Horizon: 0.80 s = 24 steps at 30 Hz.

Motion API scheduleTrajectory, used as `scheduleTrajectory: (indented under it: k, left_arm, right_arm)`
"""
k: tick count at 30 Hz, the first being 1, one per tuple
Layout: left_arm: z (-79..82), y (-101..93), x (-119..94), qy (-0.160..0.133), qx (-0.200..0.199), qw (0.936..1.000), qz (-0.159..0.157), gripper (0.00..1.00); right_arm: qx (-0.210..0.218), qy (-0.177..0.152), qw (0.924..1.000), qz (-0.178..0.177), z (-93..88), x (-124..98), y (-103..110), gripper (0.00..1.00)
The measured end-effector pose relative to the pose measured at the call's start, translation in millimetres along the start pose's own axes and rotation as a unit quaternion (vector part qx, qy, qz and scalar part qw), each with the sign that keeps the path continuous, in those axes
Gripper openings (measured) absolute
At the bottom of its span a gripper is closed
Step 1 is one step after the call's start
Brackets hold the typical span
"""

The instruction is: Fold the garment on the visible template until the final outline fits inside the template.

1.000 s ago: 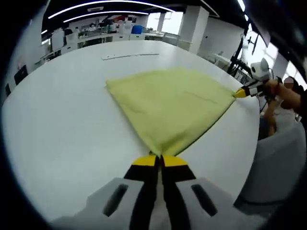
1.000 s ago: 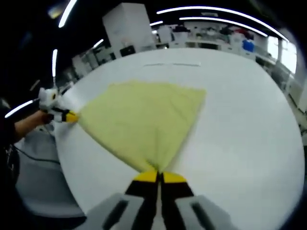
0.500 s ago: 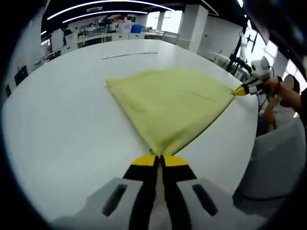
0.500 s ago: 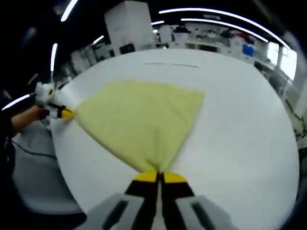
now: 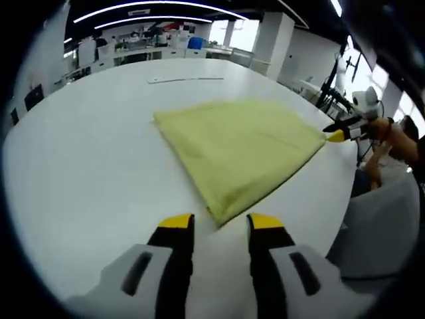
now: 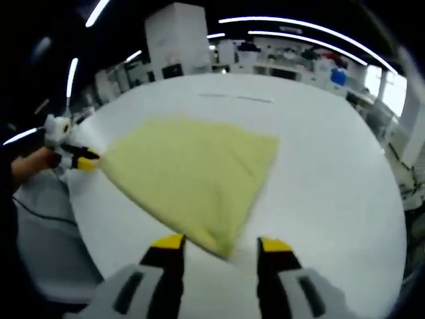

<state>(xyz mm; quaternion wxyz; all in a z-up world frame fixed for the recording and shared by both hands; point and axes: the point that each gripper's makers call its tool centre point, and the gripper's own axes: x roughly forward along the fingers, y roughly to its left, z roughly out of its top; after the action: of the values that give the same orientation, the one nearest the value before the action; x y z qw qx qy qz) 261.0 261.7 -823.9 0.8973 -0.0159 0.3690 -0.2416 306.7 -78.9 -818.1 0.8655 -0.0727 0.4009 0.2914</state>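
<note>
Yellow-green fabric: one garment [image 5: 244, 147] lies flat on one white round counter [image 5: 86, 166], folded into a roughly four-sided shape, its surface smooth with faint creases. In the left gripper view, the near corner of the garment points toward the left tool [image 5: 219, 222], whose two yellow-tipped jaws stand wide apart and hold nothing; the corner lies on the counter just ahead of the gap between them. In the same view the right tool [image 5: 337, 135] appears at the far right corner of the garment, its yellow tip at the cloth's edge, with a person's hand [image 5: 388, 131] behind it. In the right gripper view, the garment [image 6: 189, 174] again lies flat, its near corner just ahead of the right tool [image 6: 220, 244], whose two jaws are likewise spread wide and empty. The left tool [image 6: 81, 160] shows at the garment's left corner, its yellow tip just beside the cloth, gripped by a hand [image 6: 30, 163]. One thin pale strip [image 5: 184, 79] lies on the counter well beyond the garment, near the far edge.
</note>
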Motion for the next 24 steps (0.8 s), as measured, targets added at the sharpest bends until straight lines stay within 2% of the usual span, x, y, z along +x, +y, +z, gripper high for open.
scheduleTrajectory:
  k: [12, 16, 19, 21, 24]
  left_arm:
    - [26.4, -10.4, -28, -0.041, -0.014, 0.9991, 0.004, 0.68]
    - [30.4, -10.8, -39, -0.047, -0.024, 0.9986, 0.011, 0.72]
    - [36.4, -9.7, -47, -0.066, -0.038, 0.9968, 0.022, 0.84]
    - [38.7, -11.6, -52, -0.072, -0.045, 0.9961, 0.024, 0.87]
    - [39.8, -12.6, -58, -0.079, -0.034, 0.9959, 0.029, 0.91]
  right_arm:
    - [-0.006, -0.033, 0.9991, 0.025, 31.2, -16, 23, 0.72]
    - [-0.028, -0.041, 0.9984, 0.028, 43.1, -30, 33, 0.78]
    - [-0.032, -0.047, 0.9979, 0.030, 49.1, -39, 39, 0.84]
    - [-0.036, -0.052, 0.9976, 0.027, 53.1, -44, 41, 0.87]
    - [-0.031, -0.058, 0.9973, 0.031, 57.1, -49, 44, 0.90]
